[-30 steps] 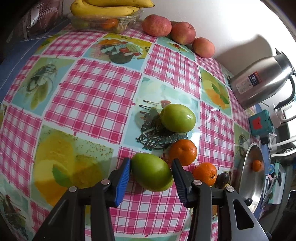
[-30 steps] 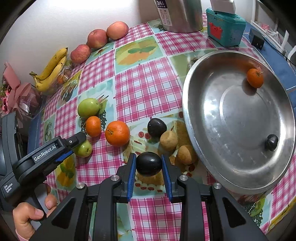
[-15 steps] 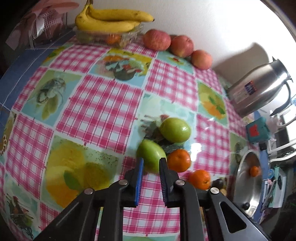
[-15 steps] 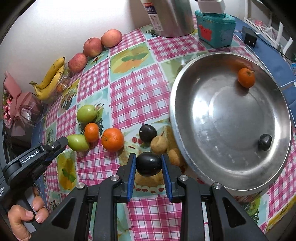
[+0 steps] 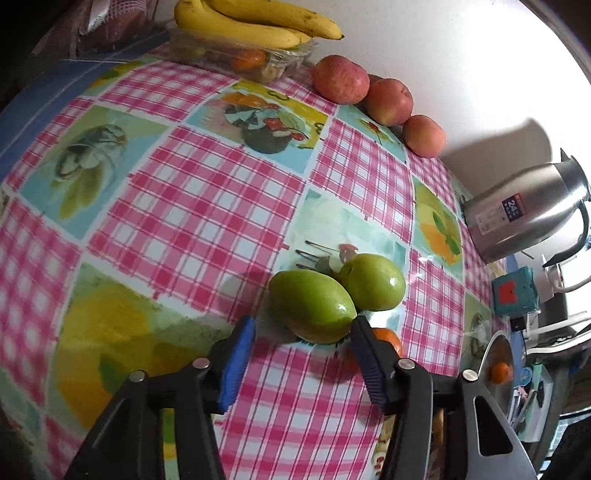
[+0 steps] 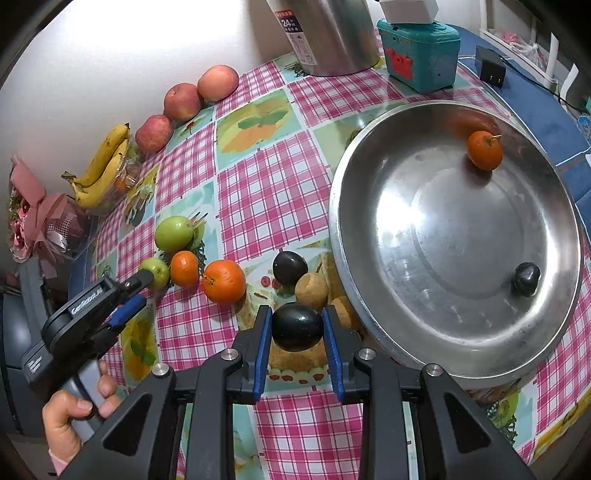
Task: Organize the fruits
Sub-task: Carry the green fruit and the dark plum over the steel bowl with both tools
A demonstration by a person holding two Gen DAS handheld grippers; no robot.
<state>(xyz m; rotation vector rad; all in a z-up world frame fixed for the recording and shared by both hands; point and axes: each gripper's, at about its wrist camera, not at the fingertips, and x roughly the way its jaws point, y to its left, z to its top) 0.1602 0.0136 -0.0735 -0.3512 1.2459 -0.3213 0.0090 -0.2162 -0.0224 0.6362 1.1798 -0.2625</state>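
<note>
My left gripper (image 5: 301, 328) is open, its jaws just short of an oval green fruit (image 5: 312, 305) lying on the checked tablecloth against a rounder green fruit (image 5: 373, 282). In the right wrist view the left gripper (image 6: 136, 284) reaches the small green fruit (image 6: 157, 270). My right gripper (image 6: 297, 326) is shut on a dark plum (image 6: 297, 326), held above the table left of the steel basin (image 6: 354, 258). The basin holds a small orange (image 6: 484, 149) and a dark plum (image 6: 526, 279).
Two oranges (image 6: 223, 281), a dark plum (image 6: 290, 267) and brown fruits (image 6: 311, 291) lie between the green fruits and the basin. Apples (image 5: 340, 84) and bananas (image 5: 255, 22) line the wall. A steel kettle (image 5: 524, 210) and teal box (image 6: 419, 55) stand behind.
My left gripper shut without holding the green fruit half a second ago, then opened again close behind it. The right gripper kept its plum and drifted slightly toward the basin.
</note>
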